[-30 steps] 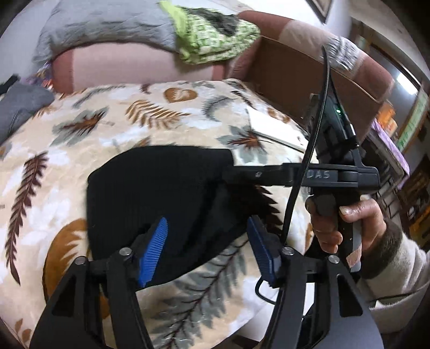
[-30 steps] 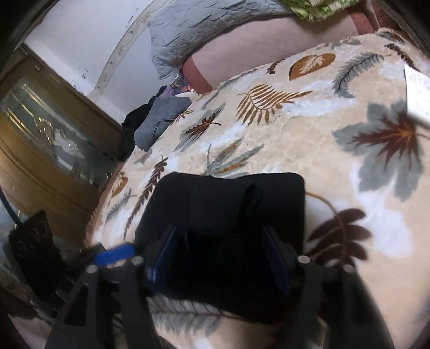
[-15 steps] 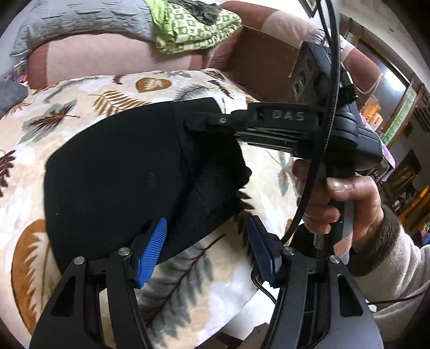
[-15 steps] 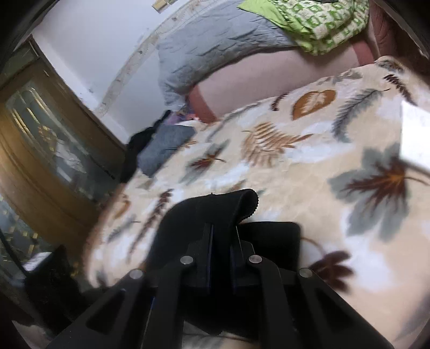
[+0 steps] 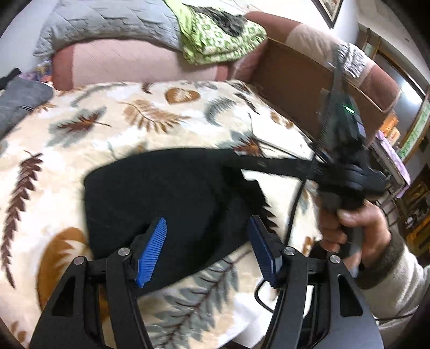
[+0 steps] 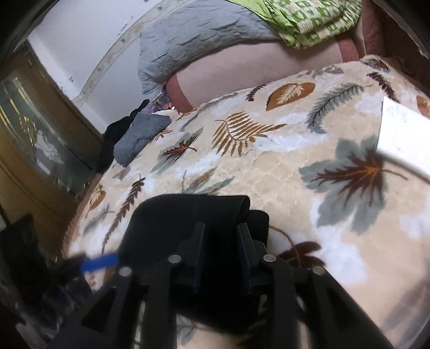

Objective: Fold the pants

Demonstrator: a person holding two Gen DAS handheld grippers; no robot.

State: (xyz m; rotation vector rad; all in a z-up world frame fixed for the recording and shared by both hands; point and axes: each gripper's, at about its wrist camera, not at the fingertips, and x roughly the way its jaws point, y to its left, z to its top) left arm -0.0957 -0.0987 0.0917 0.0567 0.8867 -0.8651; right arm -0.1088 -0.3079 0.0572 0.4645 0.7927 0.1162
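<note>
Releasing the fold, your right gripper [image 6: 221, 257] opens with black cloth between its jaws, your left gripper [image 5: 207, 249] hovers apart over the pants [image 5: 161, 193] on the leaf blanket [image 5: 121, 120]; next, smooth them.

I see black pants [image 5: 166, 198] on a cream blanket [image 5: 113, 126] printed with leaves and feathers in brown, orange-tan, grey-blue and white. My left gripper [image 5: 207, 247] is black with bright blue ribbed pads [image 5: 153, 247], while the right gripper [image 6: 221, 255] looks black all over, its pads too dark against the cloth for me to tell their colour. Behind the blanket I see a pink cushion [image 5: 129, 64] with reddish-brown ends, a grey quilted cover [image 5: 107, 24], a lime-green and white patterned cloth [image 5: 215, 40], and a white paper [image 6: 403, 134].
</note>
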